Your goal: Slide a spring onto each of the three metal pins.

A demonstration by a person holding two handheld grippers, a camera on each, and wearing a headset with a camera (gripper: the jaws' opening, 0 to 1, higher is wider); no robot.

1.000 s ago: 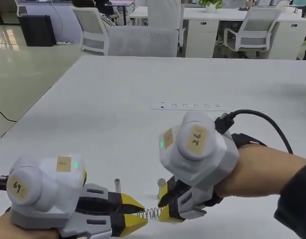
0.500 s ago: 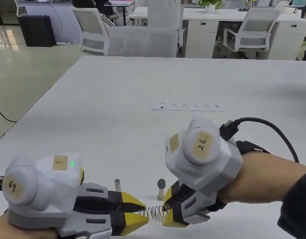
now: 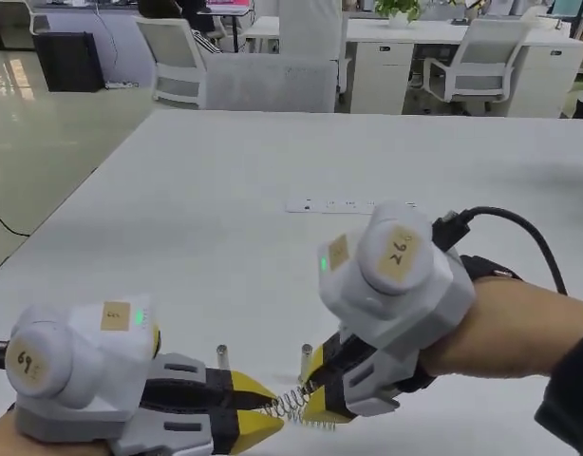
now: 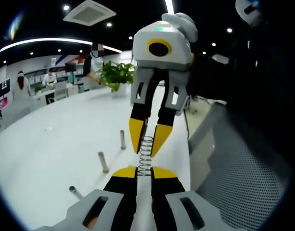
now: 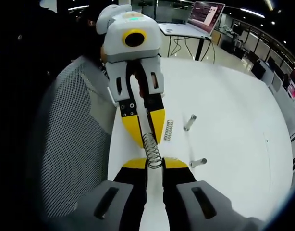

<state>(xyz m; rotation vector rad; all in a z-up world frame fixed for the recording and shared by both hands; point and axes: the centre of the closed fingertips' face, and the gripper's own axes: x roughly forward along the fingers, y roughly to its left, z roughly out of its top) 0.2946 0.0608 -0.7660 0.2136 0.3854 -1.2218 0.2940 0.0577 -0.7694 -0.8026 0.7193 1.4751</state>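
**One coil spring gripped at both ends**

In the head view, the left gripper (image 3: 270, 415) is seen at the lower left of the frame and the right gripper (image 3: 315, 399) at the lower centre, yellow tips turned toward each other. The gap between them is spanned by a coil spring (image 3: 290, 406), one end clenched in each pair of jaws. The white table (image 3: 225, 209) is seen beneath both tools.

In the left gripper view, three upright metal pins are ranged along the lower left of the frame, left of the held spring: the near pin (image 4: 73, 191), the middle pin (image 4: 103, 161) and the far pin (image 4: 122, 139).

In the right gripper view, a second spring (image 5: 168, 130) is seen lying flat on the table at mid-frame, just right of the left gripper's tips.
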